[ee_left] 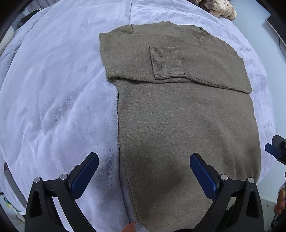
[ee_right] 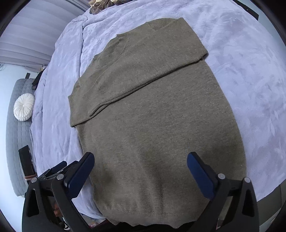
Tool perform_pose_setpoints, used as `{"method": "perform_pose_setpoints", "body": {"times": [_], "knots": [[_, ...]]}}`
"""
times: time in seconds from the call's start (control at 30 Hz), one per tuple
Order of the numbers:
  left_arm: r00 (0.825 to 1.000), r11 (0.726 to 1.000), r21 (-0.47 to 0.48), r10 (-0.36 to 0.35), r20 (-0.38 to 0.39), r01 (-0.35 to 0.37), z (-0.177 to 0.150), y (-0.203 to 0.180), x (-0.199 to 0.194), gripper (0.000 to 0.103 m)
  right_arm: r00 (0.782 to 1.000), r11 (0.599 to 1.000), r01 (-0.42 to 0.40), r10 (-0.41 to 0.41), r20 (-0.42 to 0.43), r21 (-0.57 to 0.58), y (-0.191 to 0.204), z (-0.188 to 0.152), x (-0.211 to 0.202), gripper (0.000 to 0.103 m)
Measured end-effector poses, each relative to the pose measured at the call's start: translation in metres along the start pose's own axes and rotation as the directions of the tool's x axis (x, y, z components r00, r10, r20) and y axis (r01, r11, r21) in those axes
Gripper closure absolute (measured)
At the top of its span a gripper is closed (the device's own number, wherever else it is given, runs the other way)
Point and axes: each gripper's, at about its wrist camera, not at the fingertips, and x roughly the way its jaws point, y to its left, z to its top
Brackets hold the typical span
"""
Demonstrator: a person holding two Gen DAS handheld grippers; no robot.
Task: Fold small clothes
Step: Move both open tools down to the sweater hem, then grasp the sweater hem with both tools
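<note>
An olive-brown knit sweater (ee_left: 187,116) lies flat on a lavender plush blanket (ee_left: 53,98), neck far, hem near. Both sleeves are folded across its chest; one ribbed cuff (ee_left: 166,62) lies on top. My left gripper (ee_left: 144,160) is open and empty above the sweater's near left edge, close to the hem. My right gripper (ee_right: 140,160) is open and empty above the sweater (ee_right: 152,116) near its hem. The right gripper's blue tip also shows at the right edge of the left wrist view (ee_left: 274,151).
The blanket (ee_right: 241,71) covers a bed. A cream and brown pile of fabric (ee_left: 221,8) lies at the far end. A grey quilted sofa (ee_right: 14,135) with a round white cushion (ee_right: 24,107) stands left of the bed.
</note>
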Motion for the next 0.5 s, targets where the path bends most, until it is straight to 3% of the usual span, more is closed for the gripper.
{"method": "perform_pose_setpoints", "body": {"times": [0.23, 0.5], "knots": [[0.999, 0.998, -0.041, -0.043, -0.033, 0.041, -0.016, 0.003, 0.007, 0.001, 0.999, 1.0, -0.012, 0.01, -0.048, -0.028, 0.0, -0.007, -0.005, 0.0], [0.986, 0.982, -0.156, -0.124, -0.109, 0.106, -0.066, 0.004, 0.03, 0.001, 0.995, 1.0, 0.0, -0.001, -0.096, -0.01, -0.069, -0.007, -0.021, 0.0]]}}
